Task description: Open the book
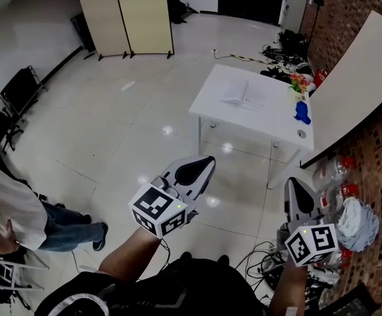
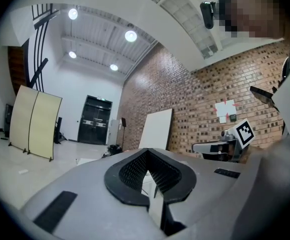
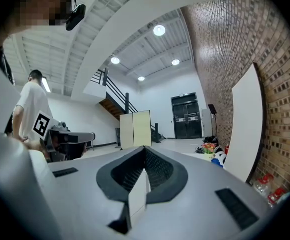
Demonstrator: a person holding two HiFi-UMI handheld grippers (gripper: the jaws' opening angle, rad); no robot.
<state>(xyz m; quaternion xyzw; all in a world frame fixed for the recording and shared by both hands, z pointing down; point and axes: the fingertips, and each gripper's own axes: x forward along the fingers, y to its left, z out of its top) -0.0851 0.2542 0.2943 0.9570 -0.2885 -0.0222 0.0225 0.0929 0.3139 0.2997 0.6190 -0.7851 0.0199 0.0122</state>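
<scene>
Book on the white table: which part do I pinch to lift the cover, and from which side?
The book lies flat on the white table, so only a thin edge offers a grip. Probably come in low from the near side and nip the cover's free edge with the left hand-held gripper, now shut. Which edge is the spine is too small to tell.

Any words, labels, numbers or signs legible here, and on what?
No text is legible.
The book on the white table: print too small.
The paper sheet on the brick wall: blurred.
The marker cubes: square patterns only, no letters.
</scene>
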